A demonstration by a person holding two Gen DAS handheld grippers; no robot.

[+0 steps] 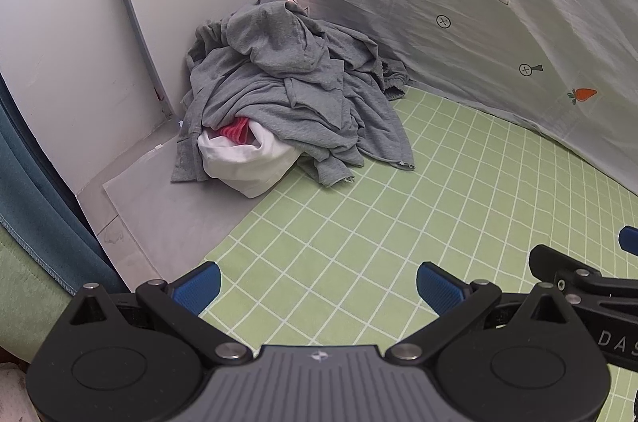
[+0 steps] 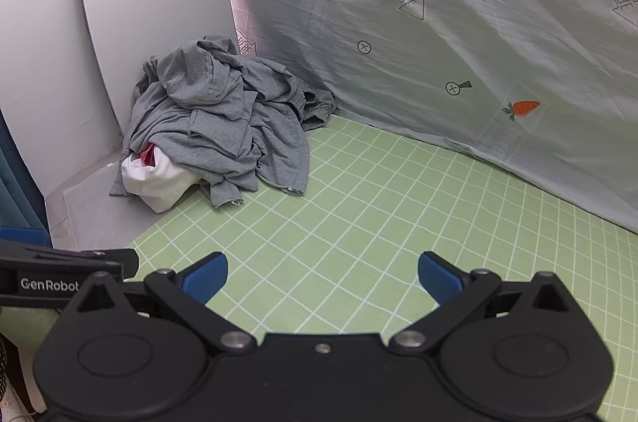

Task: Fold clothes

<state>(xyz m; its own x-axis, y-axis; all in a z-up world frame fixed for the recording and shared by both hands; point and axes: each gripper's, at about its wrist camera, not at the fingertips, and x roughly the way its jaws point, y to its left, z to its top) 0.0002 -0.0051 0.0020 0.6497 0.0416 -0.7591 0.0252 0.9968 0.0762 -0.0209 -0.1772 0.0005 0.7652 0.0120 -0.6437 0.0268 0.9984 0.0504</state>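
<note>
We see a crumpled heap of soft grey jersey garments (image 1: 287, 95) piled in the far left corner, half on the green cloth with a white grid (image 1: 359, 222) and half on a bare pale board (image 1: 159, 211), against the smooth white panels (image 1: 71, 43). A bunched white cloth (image 1: 247, 163) with a pink ribbed piece (image 1: 235, 131) tucked inside sits at the heap's front. Behind hangs a wrinkled grey sheet printed with carrots and arrows (image 1: 478, 23). Our left gripper (image 1: 318, 286) and right gripper (image 2: 323, 276) both hover over the grid with blue ridged pads (image 2: 207, 276) spread wide, nothing between them.
</note>
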